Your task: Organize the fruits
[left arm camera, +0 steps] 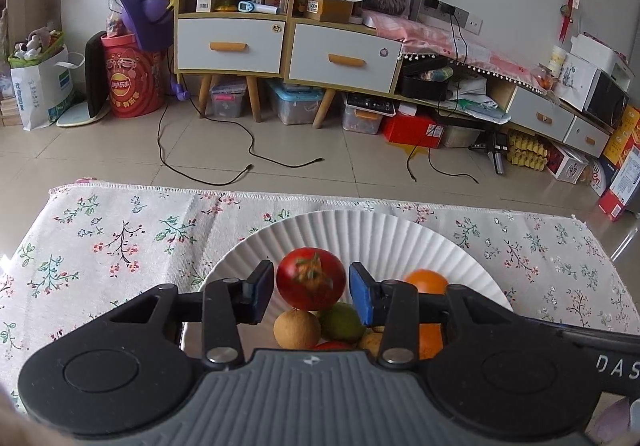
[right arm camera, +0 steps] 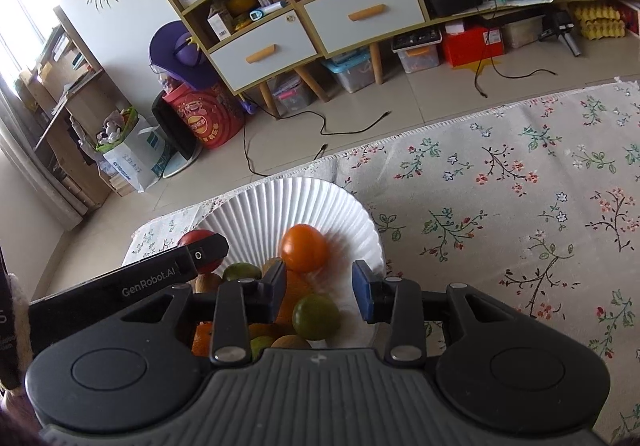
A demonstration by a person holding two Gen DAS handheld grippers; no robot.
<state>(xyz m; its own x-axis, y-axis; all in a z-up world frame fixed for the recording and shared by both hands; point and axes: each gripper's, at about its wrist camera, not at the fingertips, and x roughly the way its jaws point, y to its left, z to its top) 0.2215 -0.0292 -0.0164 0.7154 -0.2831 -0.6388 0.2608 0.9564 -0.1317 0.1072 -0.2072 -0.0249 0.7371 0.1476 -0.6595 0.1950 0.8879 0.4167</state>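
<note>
A white fluted paper plate [left arm camera: 360, 234] on the flowered tablecloth holds a pile of fruit. My left gripper [left arm camera: 311, 292] is open, its pads either side of a red tomato [left arm camera: 311, 278] without touching it. Below lie a tan round fruit [left arm camera: 297, 329], a green fruit [left arm camera: 342, 322] and an orange [left arm camera: 425, 281]. In the right wrist view my right gripper [right arm camera: 320, 292] is open over the plate [right arm camera: 280, 206], above an orange fruit [right arm camera: 303, 247] and a green fruit [right arm camera: 315, 316]. The left gripper's arm [right arm camera: 152, 278] crosses at left, by the tomato [right arm camera: 200, 237].
The flowered tablecloth [right arm camera: 520, 206] stretches to the right of the plate. The table's far edge [left arm camera: 280, 192] lies just beyond the plate. Past it are tiled floor, black cables [left arm camera: 240, 166] and a shelf unit with drawers [left arm camera: 288, 46].
</note>
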